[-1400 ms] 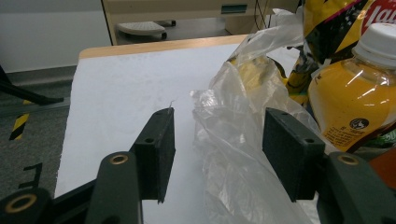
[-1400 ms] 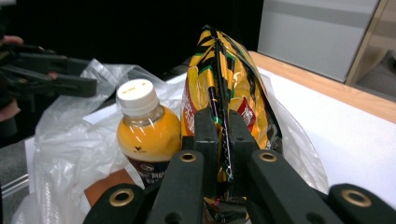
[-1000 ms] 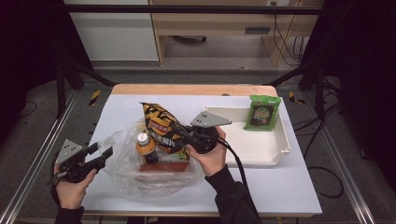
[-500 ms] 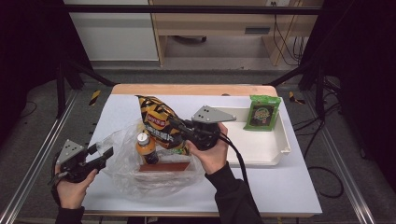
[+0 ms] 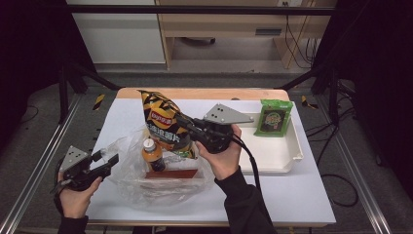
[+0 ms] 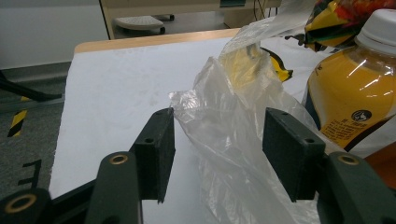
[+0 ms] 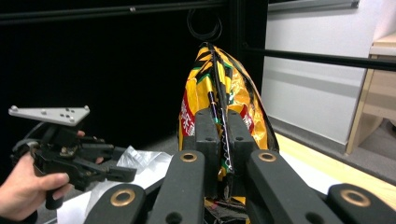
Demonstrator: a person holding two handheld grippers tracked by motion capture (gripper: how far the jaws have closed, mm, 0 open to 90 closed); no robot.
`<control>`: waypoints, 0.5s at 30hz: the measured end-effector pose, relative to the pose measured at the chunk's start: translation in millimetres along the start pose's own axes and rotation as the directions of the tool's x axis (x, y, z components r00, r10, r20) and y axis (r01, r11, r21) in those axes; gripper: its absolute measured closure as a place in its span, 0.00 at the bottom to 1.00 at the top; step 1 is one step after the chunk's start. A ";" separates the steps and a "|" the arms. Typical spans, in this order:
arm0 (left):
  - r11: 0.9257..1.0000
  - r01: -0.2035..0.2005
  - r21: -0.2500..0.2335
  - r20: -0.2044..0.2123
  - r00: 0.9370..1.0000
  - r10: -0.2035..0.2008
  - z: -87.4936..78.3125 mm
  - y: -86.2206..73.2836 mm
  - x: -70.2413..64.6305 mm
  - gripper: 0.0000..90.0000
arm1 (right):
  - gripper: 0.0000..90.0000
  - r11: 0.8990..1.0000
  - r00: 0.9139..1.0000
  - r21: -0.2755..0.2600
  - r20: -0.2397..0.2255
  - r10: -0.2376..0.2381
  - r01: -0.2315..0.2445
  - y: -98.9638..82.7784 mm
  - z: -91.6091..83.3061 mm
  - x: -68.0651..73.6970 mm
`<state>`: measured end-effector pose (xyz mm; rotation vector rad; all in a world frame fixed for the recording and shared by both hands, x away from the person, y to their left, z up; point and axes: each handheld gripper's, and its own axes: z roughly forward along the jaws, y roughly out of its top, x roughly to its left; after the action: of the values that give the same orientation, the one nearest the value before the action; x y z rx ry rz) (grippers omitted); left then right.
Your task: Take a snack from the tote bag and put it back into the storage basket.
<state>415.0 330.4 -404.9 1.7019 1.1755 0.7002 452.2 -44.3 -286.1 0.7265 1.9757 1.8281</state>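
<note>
Chip bag [image 5: 164,127] hangs clamped by its edge seam in right gripper [image 5: 187,126], above the plastic bag [image 5: 146,180] w/ bottle [image 5: 152,155]. Light, puffy, crinkly foil; contents fragile, so pinch seam only. Left gripper [image 6: 219,140] jaws apart, straddling plastic film w/o pinching it.

Between our left gripper [image 6: 217,154] jaws: clear plastic bag [image 6: 233,140], bunched, filling most of the gap; a slim bare strip remains beside the left-hand jaw. Ahead and to the right of those jaws: orange bottle [image 6: 348,93], blocking passage. Ahead and to the left: bare table [image 6: 121,79], free to its far edge. Between our right gripper [image 7: 223,140] jaws: chip bag [image 7: 219,93], pinched, no room left. Left of them: our other hand [image 7: 21,191], well apart.
</note>
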 end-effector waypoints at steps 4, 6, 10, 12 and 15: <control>1.000 0.001 -0.001 0.001 1.000 -0.001 -0.3 0.1 0.0 0.48 | 0.97 1.000 1.000 -0.014 0.000 0.001 -0.001 5.3 -2.9 0.8; 1.000 0.001 -0.001 0.001 1.000 -0.001 -0.3 0.1 -0.1 0.48 | 0.97 1.000 1.000 -0.021 -0.001 -0.002 0.001 8.0 -4.4 1.5; 1.000 0.000 -0.002 0.002 1.000 0.000 -0.2 0.1 -0.4 0.48 | 0.97 0.999 1.000 -0.034 -0.006 -0.007 0.007 14.2 -6.1 3.4; 1.000 0.000 -0.003 0.002 1.000 0.000 -0.3 0.1 -0.5 0.48 | 0.97 0.999 1.000 -0.040 -0.011 -0.006 0.006 17.7 -6.6 4.5; 1.000 0.000 -0.005 0.002 1.000 0.000 -1.1 0.5 -0.3 0.48 | 0.97 0.999 1.000 -0.048 -0.020 -0.010 0.009 22.8 -6.8 7.2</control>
<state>414.2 330.4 -404.0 1.6979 1.1715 0.7014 445.5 -44.8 -262.1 0.6859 1.9374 1.8771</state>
